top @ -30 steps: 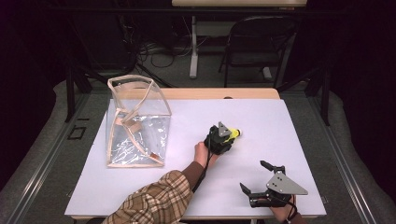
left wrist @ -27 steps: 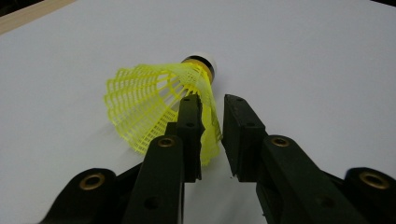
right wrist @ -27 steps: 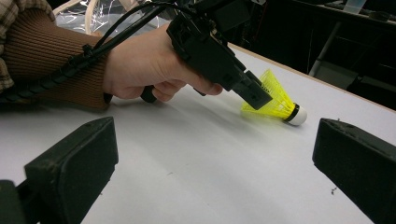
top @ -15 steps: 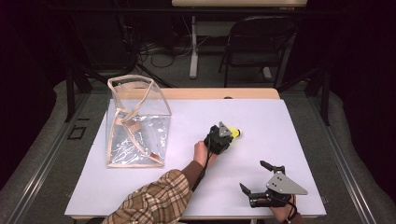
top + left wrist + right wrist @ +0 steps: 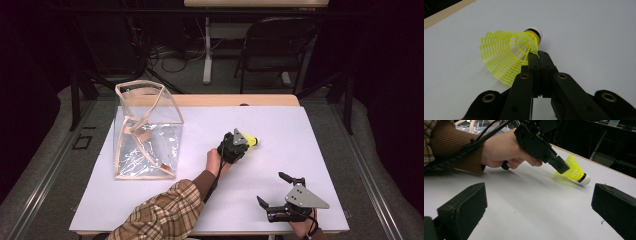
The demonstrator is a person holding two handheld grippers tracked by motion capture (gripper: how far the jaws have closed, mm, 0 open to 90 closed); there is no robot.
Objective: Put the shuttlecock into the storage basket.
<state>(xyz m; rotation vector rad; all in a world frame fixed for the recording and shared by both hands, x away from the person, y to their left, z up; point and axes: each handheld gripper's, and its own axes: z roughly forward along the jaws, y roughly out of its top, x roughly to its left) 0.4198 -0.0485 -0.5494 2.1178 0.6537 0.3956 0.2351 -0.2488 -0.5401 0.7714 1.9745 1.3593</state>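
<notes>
A yellow plastic shuttlecock (image 5: 252, 142) with a white cork tip lies on the white table (image 5: 310, 130), just right of its middle. My left gripper (image 5: 245, 142) reaches it from the left, held in a hand with a brown cuff and plaid sleeve. In the left gripper view the jaws are pressed together with the edge of the shuttlecock's mesh skirt (image 5: 504, 55) pinched at the left gripper's tips (image 5: 539, 53). The right gripper view shows that same grip (image 5: 563, 168) on the shuttlecock (image 5: 575, 172). My right gripper (image 5: 273, 189) rests near the front right edge, jaws wide apart with nothing between them (image 5: 539, 202).
A clear plastic bag (image 5: 147, 132) with tan trim stands open at the table's left side. Behind the table are a dark chair (image 5: 275, 45), a desk leg and cables on the floor. The table's wooden far edge (image 5: 240, 100) shows behind the white sheet.
</notes>
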